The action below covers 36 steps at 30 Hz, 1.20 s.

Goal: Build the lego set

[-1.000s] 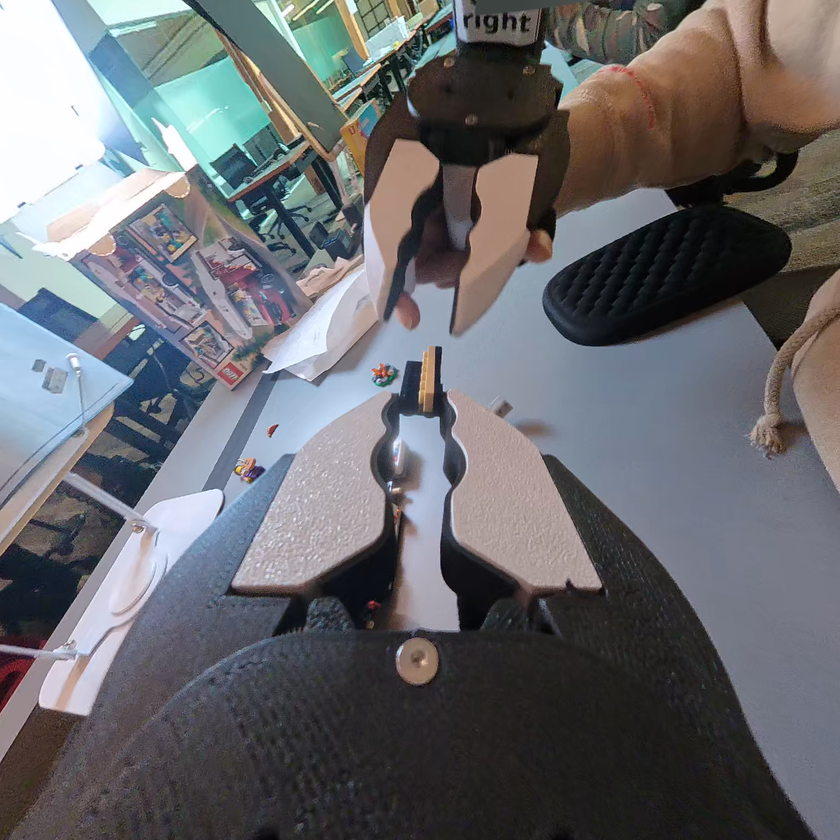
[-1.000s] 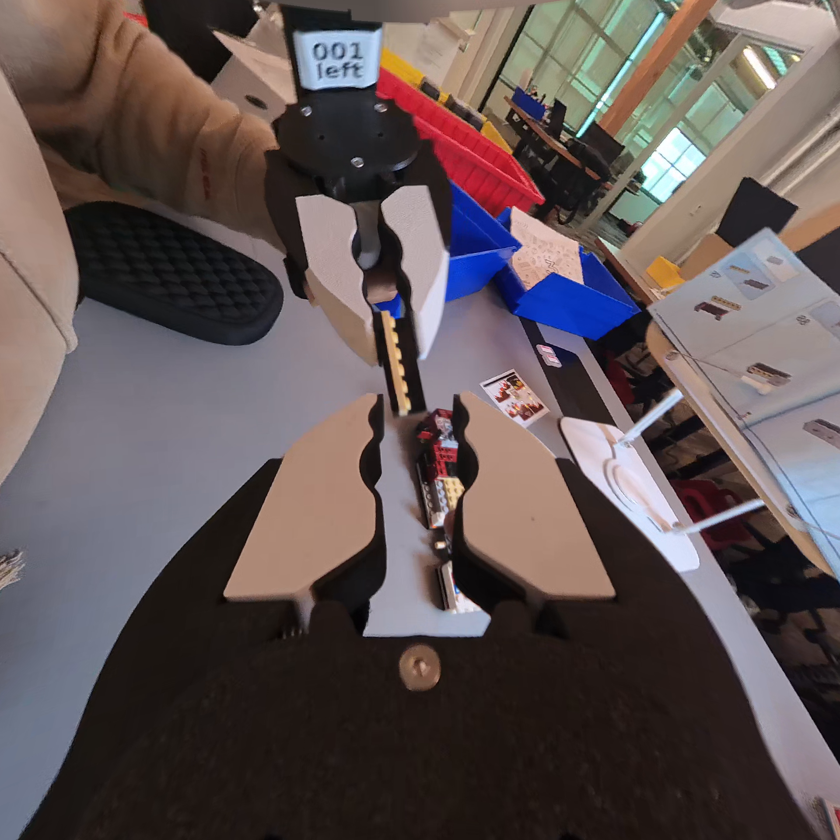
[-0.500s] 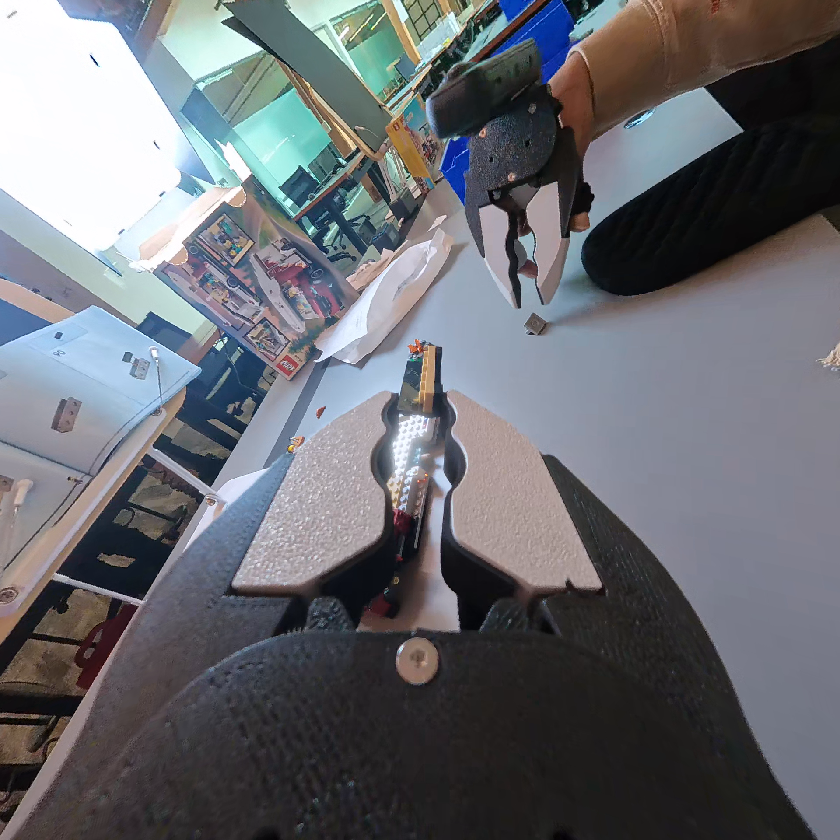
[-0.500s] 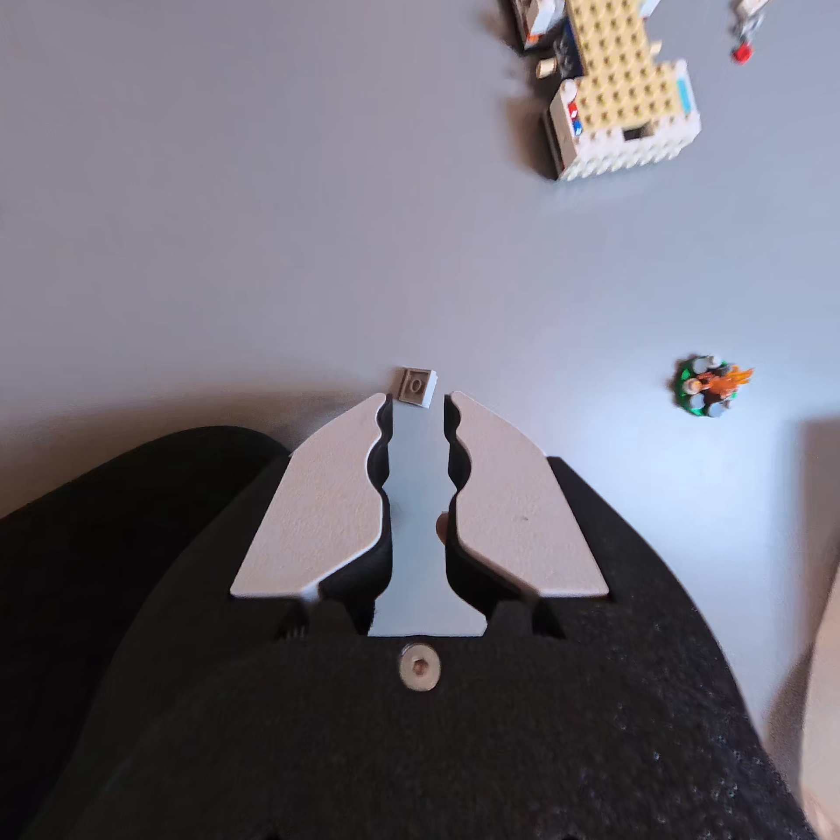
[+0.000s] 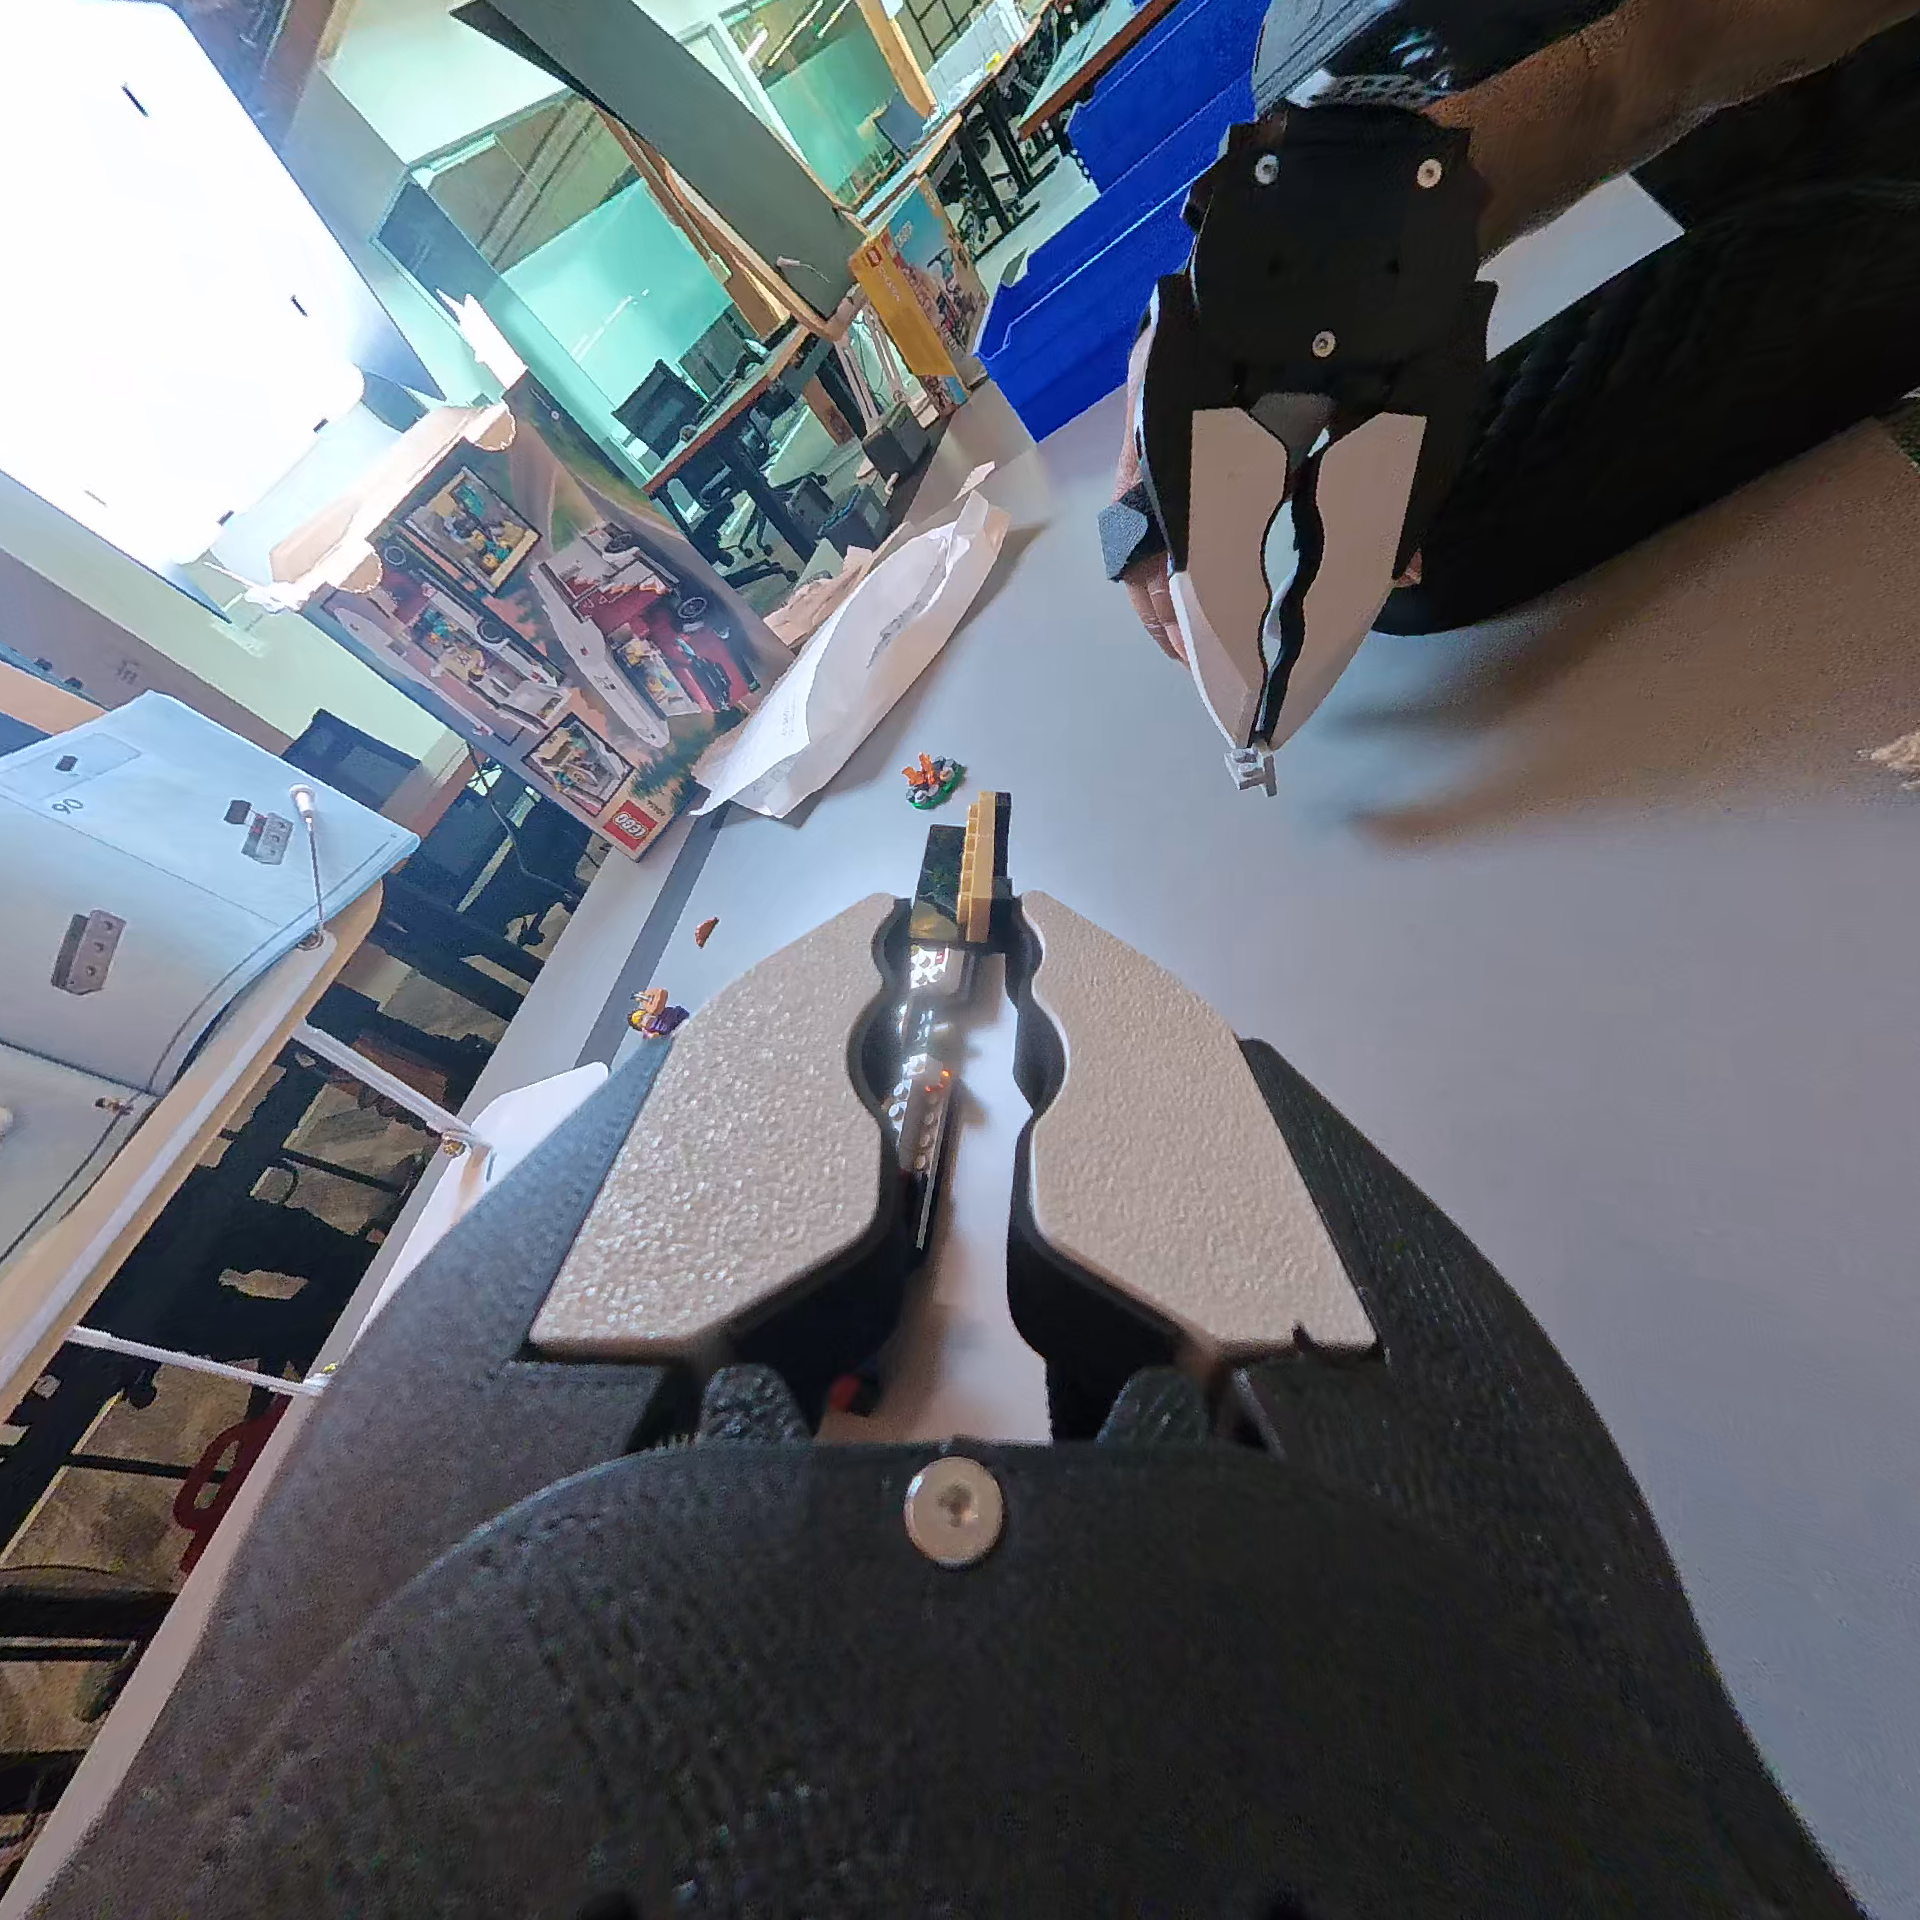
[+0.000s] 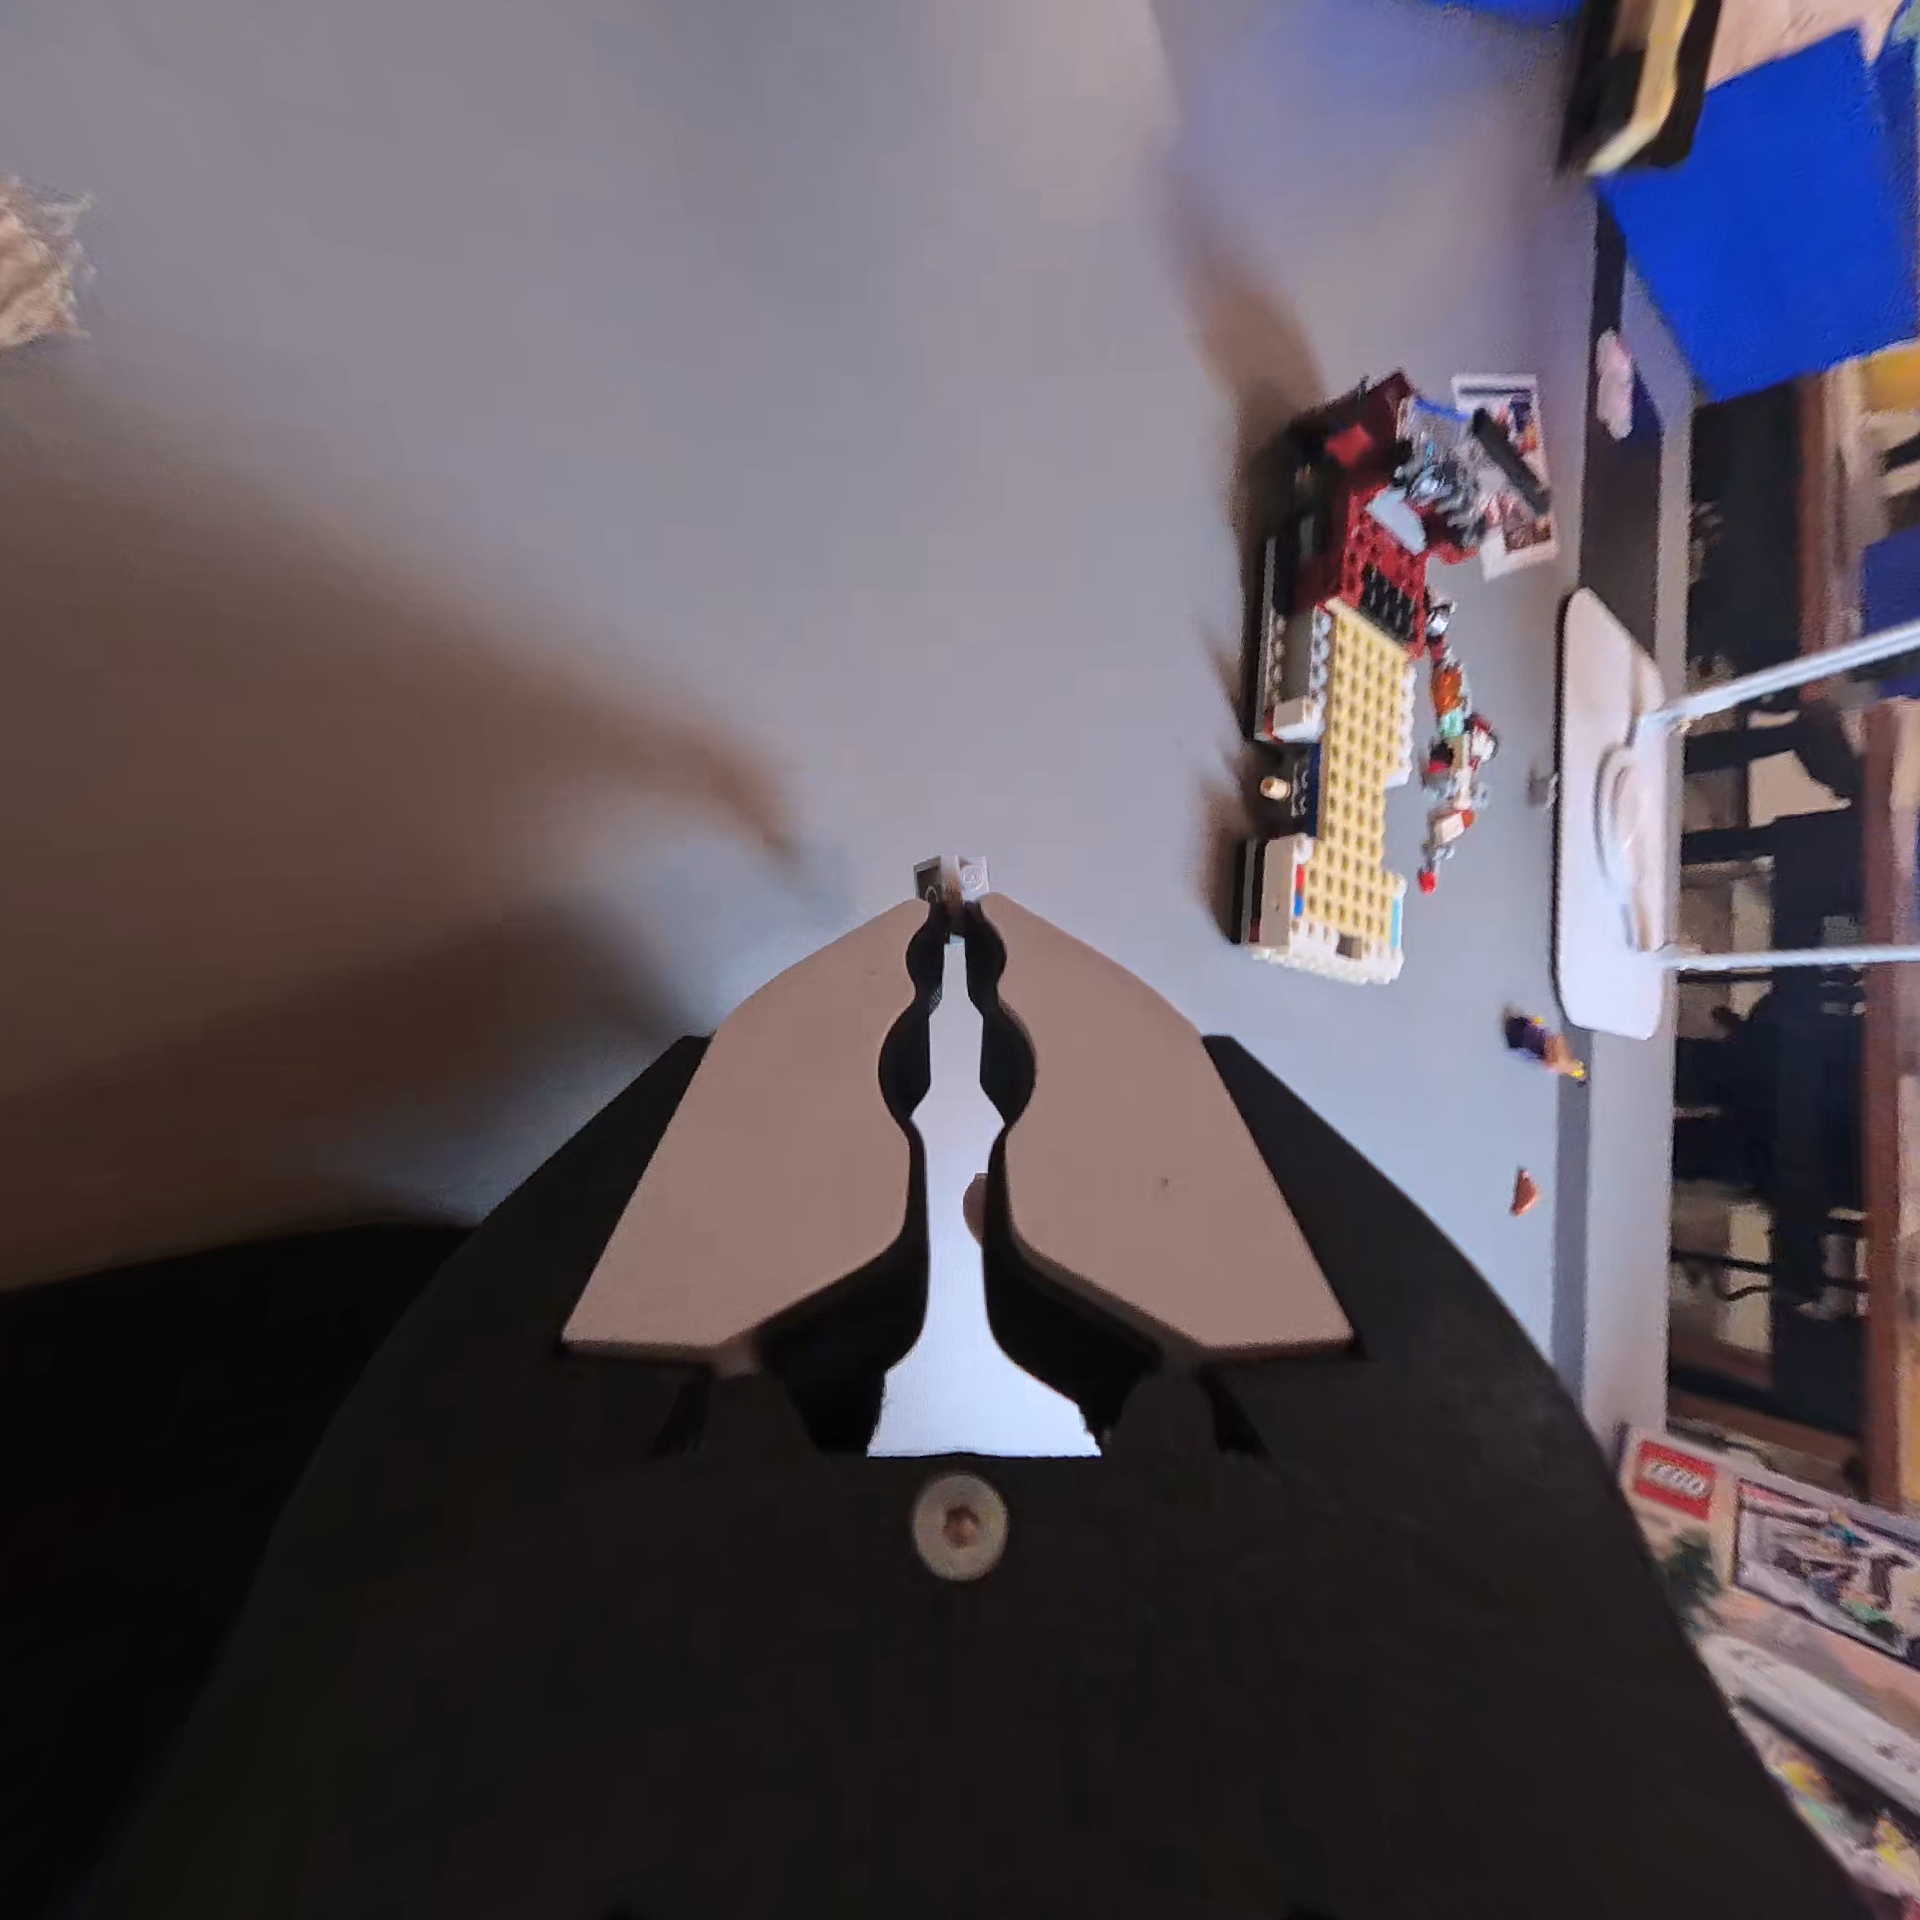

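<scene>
Right gripper (image 6: 951, 914) fingers now closed on small grey brick (image 6: 951, 881), left gripper (image 5: 951, 920) fingers clamping brick model (image 5: 971, 862).

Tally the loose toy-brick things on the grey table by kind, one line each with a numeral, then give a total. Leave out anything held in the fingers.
Small campfire build: 1
Minifigure lying down: 1
Small brown curved piece: 1
Sticker sheet: 1
Total: 4

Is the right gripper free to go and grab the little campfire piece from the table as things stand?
Probably not yet: the right gripper is shut on a small grey brick. The campfire piece itself lies uncovered on the table.
</scene>
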Available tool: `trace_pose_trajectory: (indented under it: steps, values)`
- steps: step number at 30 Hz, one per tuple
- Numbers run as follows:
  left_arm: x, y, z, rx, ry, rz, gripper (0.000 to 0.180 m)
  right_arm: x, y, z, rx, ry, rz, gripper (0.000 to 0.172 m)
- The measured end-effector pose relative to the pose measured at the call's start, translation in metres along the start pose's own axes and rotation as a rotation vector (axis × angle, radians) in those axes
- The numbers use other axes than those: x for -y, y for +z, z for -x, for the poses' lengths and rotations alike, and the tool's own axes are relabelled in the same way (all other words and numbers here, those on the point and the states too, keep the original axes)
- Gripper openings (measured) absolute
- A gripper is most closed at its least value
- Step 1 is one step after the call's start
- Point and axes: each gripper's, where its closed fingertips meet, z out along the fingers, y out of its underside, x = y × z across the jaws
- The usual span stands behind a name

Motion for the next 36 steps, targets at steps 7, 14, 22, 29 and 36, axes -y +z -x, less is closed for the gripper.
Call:
trace_pose_trajectory:
  steps: [7,14,22,29,36]
  values:
    - [0.002,0.0,-0.005,-0.006,0.027,0.0,0.017,0.03,-0.007,-0.018,-0.055,0.075,-0.178,0.004]
    - [0.01,0.004,-0.013,-0.029,0.074,-0.001,0.017,0.087,-0.066,-0.069,0.314,0.759,-0.916,0.004]
    - [0.019,0.005,-0.02,-0.078,0.095,-0.028,0.017,0.098,-0.051,-0.075,0.483,0.745,-0.853,0.004]
    - [0.029,0.016,-0.012,-0.106,0.159,-0.048,0.018,0.104,-0.031,-0.081,0.669,0.547,-0.474,0.004]
    - [0.029,0.016,-0.01,-0.094,0.192,-0.052,0.018,0.101,-0.023,-0.074,0.779,0.496,-0.288,0.004]
